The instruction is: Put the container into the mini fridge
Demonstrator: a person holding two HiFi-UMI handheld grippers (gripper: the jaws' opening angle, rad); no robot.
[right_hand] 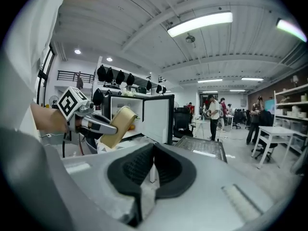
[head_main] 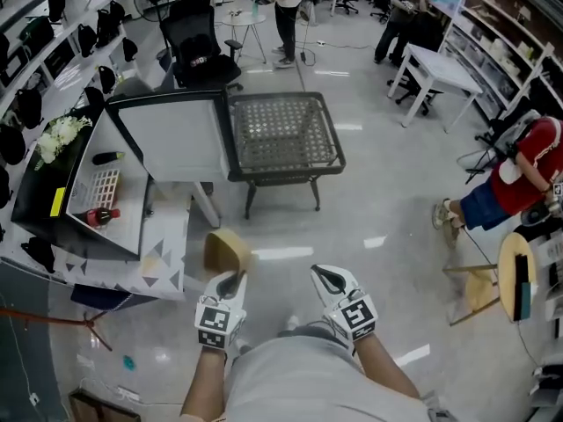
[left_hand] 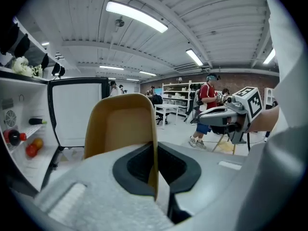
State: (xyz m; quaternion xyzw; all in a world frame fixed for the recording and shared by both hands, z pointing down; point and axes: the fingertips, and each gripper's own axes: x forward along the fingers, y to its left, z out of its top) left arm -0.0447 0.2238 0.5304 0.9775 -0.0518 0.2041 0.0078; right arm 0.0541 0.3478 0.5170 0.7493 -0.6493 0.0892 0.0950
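Pinching the rim of the tan container in the left gripper fingers, forearm stretched forward, well short of the open mini fridge. Holding the right gripper alongside, fingers together on nothing.

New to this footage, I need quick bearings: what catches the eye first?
The tan container stands out at the head view's centre, pinched by its wall in the left gripper. To its left the mini fridge stands open, a bottle inside. The right gripper is shut, empty.
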